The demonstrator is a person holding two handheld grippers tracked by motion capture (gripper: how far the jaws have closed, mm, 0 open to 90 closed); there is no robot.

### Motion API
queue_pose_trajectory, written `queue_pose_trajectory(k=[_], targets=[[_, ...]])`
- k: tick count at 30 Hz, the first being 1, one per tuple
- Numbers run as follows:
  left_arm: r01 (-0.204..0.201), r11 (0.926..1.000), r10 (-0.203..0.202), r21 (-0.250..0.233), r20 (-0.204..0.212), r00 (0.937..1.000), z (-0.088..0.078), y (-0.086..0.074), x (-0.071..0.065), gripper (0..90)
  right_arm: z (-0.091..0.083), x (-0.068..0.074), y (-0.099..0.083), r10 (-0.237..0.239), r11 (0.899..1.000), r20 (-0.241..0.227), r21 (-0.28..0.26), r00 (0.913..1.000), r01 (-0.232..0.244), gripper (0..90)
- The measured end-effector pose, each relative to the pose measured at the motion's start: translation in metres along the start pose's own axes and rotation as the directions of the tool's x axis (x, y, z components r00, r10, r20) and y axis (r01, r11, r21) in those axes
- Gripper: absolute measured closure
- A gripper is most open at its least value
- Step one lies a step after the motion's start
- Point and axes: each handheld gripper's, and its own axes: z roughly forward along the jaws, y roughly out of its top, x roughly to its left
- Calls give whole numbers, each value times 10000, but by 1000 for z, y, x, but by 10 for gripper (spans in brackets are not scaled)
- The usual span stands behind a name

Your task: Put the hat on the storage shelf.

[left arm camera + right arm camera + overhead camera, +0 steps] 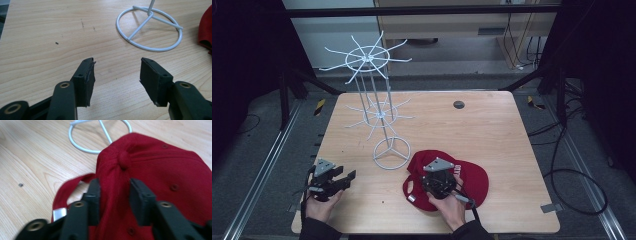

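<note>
Right gripper (113, 186) jaws pinch a fold of the red cap (160, 170).

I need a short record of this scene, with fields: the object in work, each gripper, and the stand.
object in work: red cap, lying on the wooden table
right gripper: jaws pinch a fold of the cap's crown
left gripper: open, nothing between the jaws, over bare table
stand: white wire rack, upright, hooks bare, its ring base beside the cap

Open counter right and rear — rack blocks the left-centre

The white wire rack (378, 107) stands beside the red cap (447, 185); bare counter (492, 130) stretches behind and right — unobstructed.
</note>
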Motion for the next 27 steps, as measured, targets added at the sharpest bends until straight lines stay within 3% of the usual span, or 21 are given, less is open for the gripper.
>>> queue_pose_trajectory(k=[4, 8, 16, 20, 27], targets=[[18, 10000, -18, 5, 39, 10000, 0, 0, 1, 459, -5, -10, -1, 334, 9992, -126, 230, 9994, -331, 852], [38, 10000, -38, -14, 83, 10000, 0, 0, 1, 465, -16, -22, 0, 582, 9983, -218, -38, 9981, -583, 867], [35, 10000, -35, 6, 131, 9999, 0, 0, 1, 468, -51, -40, 10, 567, 9892, -208, -1339, 9982, -590, 869], [11, 10000, -11, -2, 129, 9999, 0, 0, 0, 467, -70, -51, 14, 803, 9787, -129, -1886, 9967, -812, 870], [19, 10000, -19, -32, 177, 9998, 1, 0, -1, 468, -105, -73, 20, 1270, 9499, -38, -2876, 9919, -1227, 871]])
